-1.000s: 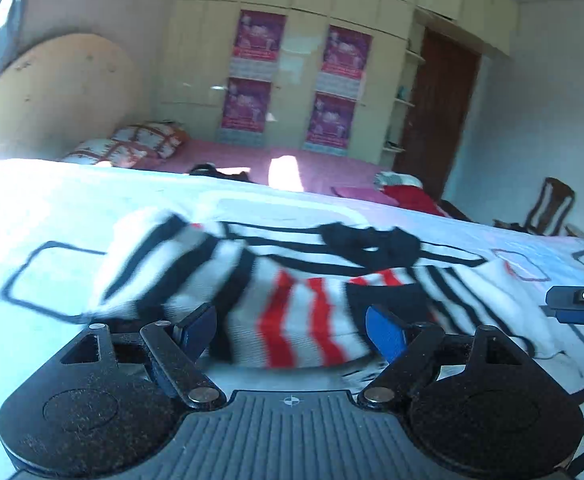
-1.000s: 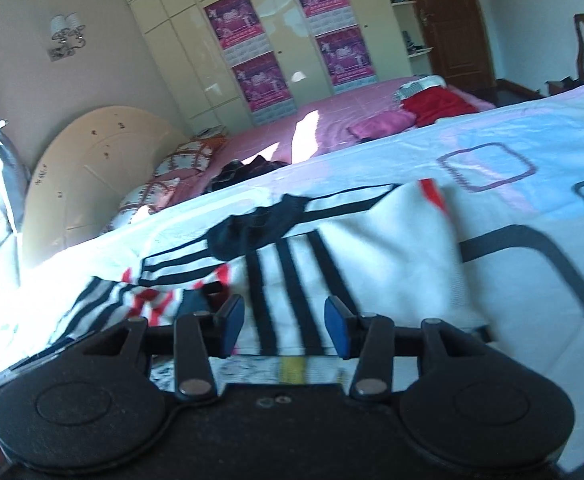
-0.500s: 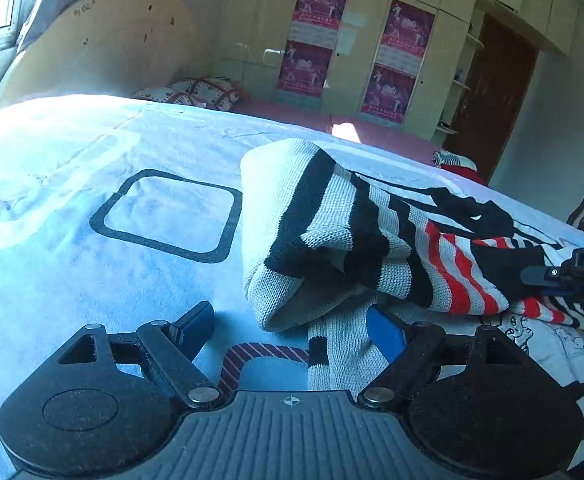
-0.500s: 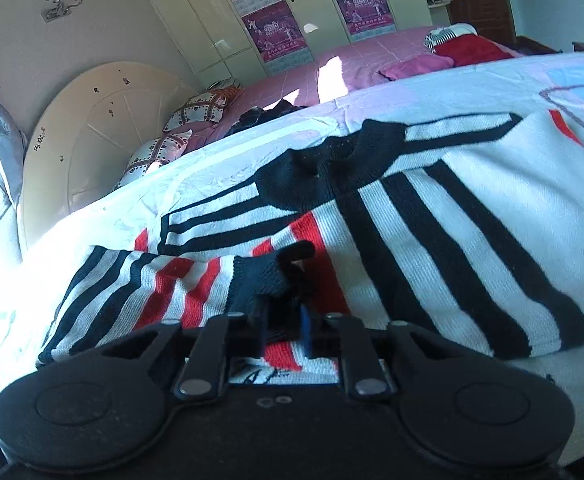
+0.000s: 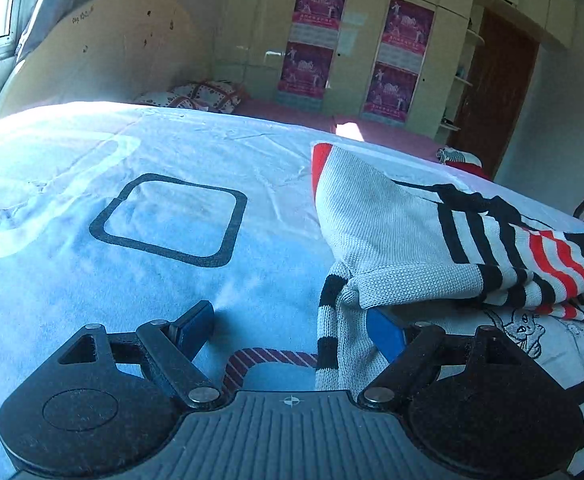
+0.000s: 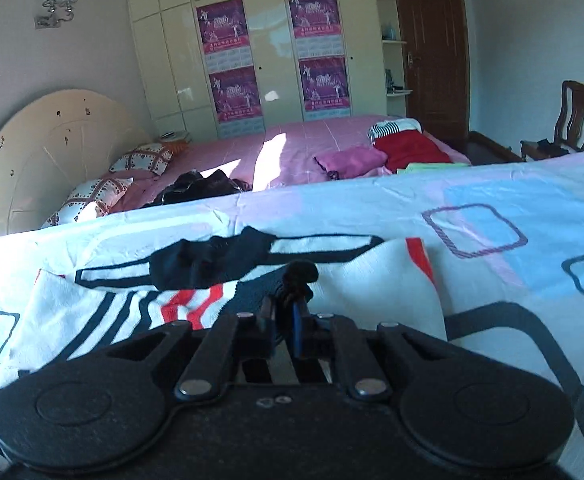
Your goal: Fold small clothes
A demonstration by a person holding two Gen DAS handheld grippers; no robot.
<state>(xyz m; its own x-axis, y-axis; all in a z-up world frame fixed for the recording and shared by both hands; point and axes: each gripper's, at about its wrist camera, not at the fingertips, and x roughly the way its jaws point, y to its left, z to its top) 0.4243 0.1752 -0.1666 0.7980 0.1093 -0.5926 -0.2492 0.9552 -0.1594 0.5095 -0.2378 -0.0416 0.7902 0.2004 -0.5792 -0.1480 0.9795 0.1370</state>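
A small knitted sweater (image 5: 403,236) in white with black and red stripes lies on the bed, one sleeve folded across its body. My left gripper (image 5: 292,326) is open at the sweater's left edge, its right finger (image 5: 383,332) under a hanging knit edge. In the right wrist view the sweater (image 6: 375,292) spreads ahead with its black collar (image 6: 212,260) at the far side. My right gripper (image 6: 282,326) is shut on the black cuff of the sleeve (image 6: 297,276) and holds it over the sweater's body.
The bed sheet (image 5: 164,216) is pale blue and white with dark rounded squares. A second pink bed (image 6: 299,152) with clothes and pillows lies beyond. A wardrobe with posters (image 6: 276,52) stands behind. A wooden chair (image 6: 575,116) and door are at the right.
My right gripper closed on the black sleeve cuff and carried it rightwards across the sweater's body. My left gripper swung to the sweater's left edge and stayed open.
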